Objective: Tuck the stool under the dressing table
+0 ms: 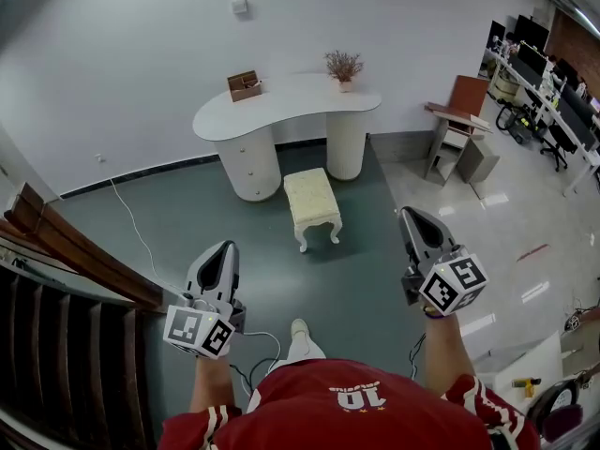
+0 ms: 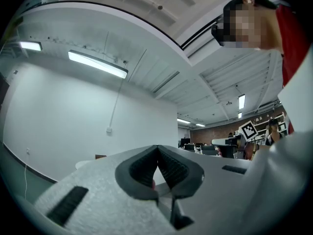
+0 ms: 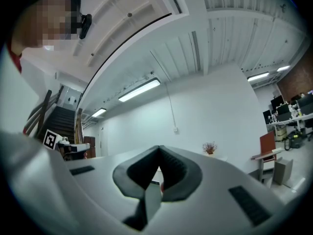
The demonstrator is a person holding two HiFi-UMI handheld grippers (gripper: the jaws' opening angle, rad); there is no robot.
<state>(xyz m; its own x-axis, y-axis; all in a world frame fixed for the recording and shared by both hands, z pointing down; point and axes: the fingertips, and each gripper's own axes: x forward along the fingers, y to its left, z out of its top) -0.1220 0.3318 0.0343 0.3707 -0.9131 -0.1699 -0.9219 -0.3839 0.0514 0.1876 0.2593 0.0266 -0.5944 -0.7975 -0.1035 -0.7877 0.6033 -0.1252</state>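
Note:
A cream upholstered stool [image 1: 311, 204] with curved legs stands on the grey-green floor, just in front of the white curved dressing table [image 1: 286, 111] against the far wall. The stool's far end sits between the table's two round pedestals. Both grippers are held level well short of the stool, nearer to me. My left gripper [image 1: 226, 250] is shut and empty, left of the stool. My right gripper [image 1: 412, 216] is shut and empty, to its right. In the left gripper view the jaws [image 2: 157, 148] meet at the tips; likewise in the right gripper view [image 3: 159, 150].
On the table stand a brown wooden box [image 1: 245, 85] and a small pot of dried flowers [image 1: 344, 67]. A white cable [image 1: 136, 232] trails over the floor at left, beside a dark stair rail [image 1: 66, 247]. A small desk with a brown chair [image 1: 459, 125] stands at right.

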